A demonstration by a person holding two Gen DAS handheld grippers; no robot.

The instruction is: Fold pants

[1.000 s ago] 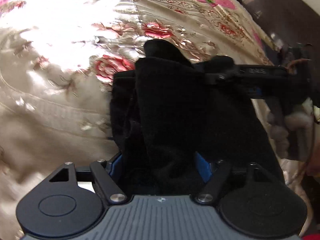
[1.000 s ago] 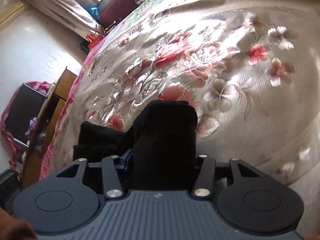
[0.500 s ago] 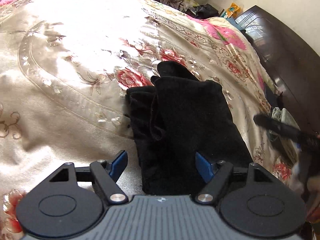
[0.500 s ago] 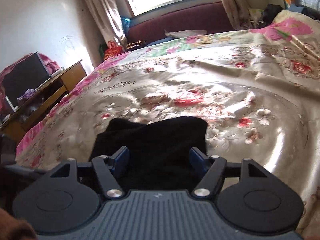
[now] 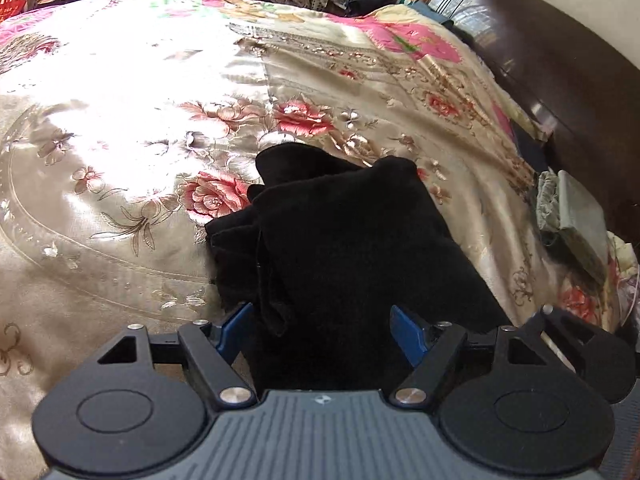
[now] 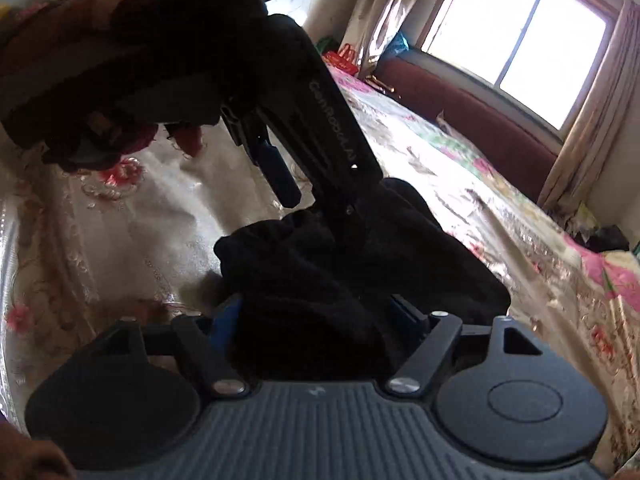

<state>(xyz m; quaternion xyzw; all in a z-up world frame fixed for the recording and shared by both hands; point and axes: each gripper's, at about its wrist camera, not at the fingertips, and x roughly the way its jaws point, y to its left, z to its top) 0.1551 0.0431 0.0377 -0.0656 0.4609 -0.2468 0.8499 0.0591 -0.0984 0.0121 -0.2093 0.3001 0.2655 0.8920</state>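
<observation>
Floral bed (image 5: 120, 208), black pants (image 5: 344, 240) bundled mid-bed.
Left claw (image 5: 320, 330) and right claw (image 6: 316, 316) both stood wide open around the pants, gripping nothing; folding looked nearly finished.

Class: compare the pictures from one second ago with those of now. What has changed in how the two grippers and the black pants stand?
Both grippers let go: the left gripper and the right gripper, shut on the black pants a second ago, now stand open and drawn back. The pants stayed folded in the same place on the floral bedspread.
</observation>
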